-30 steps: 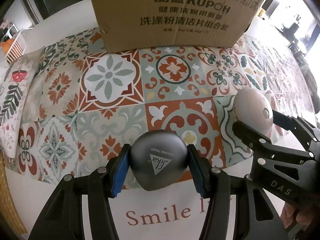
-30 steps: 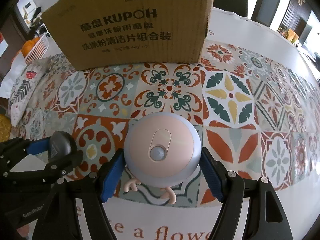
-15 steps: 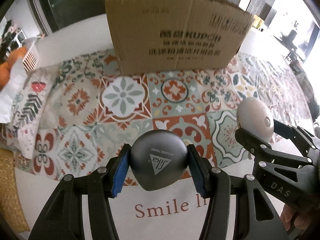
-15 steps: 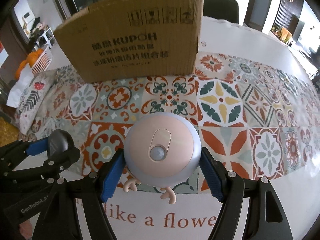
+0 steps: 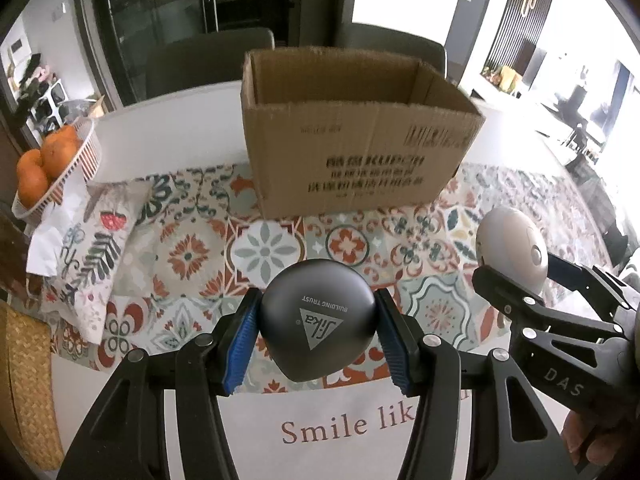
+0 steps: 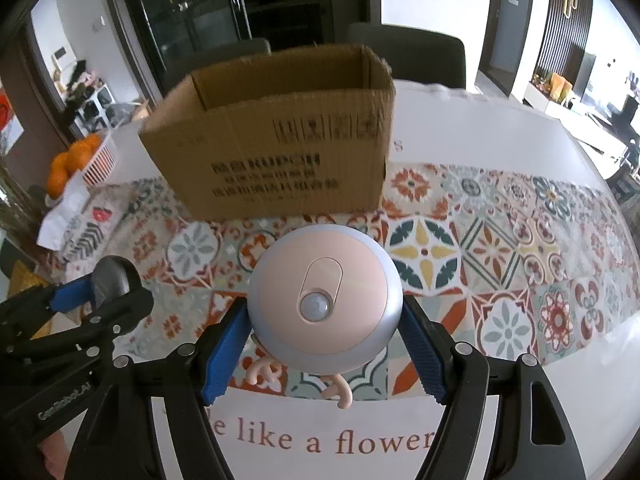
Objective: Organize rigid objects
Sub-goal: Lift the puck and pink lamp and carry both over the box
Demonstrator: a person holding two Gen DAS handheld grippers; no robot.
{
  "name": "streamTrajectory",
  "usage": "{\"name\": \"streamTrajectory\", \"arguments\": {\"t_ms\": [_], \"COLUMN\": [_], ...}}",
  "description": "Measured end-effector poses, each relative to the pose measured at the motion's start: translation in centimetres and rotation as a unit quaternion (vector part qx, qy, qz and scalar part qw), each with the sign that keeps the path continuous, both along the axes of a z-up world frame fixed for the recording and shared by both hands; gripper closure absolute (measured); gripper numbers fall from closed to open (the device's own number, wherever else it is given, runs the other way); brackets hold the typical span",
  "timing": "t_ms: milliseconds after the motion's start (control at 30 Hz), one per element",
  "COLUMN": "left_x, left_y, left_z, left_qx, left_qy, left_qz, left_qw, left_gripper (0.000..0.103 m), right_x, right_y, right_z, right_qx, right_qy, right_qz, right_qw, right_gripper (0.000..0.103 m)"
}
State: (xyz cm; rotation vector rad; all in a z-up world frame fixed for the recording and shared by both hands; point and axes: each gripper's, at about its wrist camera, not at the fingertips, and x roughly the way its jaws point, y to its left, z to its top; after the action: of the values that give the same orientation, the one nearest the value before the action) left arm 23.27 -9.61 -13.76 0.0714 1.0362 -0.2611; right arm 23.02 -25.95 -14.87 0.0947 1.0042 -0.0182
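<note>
Sika-branded dark grey rounded case (image 5: 318, 320) is clamped between the blue pads of the left gripper (image 5: 318, 334), clear of the patterned tablecloth (image 5: 188, 256). Pink motion-sensor night light (image 6: 325, 304), with small antler-like feet, is clamped likewise in the right gripper (image 6: 325, 340), also off the cloth. Both items sit square between their pads, with no visible tilt. Open cardboard box (image 5: 352, 136) stands ahead of both grippers, well apart from them, its interior only partly visible.

Judgement: the step in hand is carrying both items to the box. Recommended practice: bring each over the near wall with room to spare, keep the two grippers apart to avoid collision, lower inside before releasing, since both rounded shells are likely to roll.
</note>
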Motion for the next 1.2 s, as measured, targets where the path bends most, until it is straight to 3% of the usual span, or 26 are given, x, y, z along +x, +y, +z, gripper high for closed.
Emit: {"name": "streamTrajectory", "arguments": {"t_ms": [467, 1200], "left_x": [0.5, 3.2], "left_y": [0.7, 0.6], "left_z": [5.8, 12.4], "left_qx": [-0.020, -0.029], "left_qy": [-0.074, -0.155], "left_qz": [0.002, 0.004], "left_qw": [0.9970, 0.9875], "left_gripper": [0.048, 0.048], "right_x": [-0.1, 1.8], "right_y": [0.4, 1.1], "right_z": [5.7, 12.9], "right_qx": [-0.001, -0.021], "right_qy": [-0.076, -0.165], "right_qz": [0.002, 0.011], "right_qw": [0.997, 0.986], "right_gripper": [0.029, 0.029]}}
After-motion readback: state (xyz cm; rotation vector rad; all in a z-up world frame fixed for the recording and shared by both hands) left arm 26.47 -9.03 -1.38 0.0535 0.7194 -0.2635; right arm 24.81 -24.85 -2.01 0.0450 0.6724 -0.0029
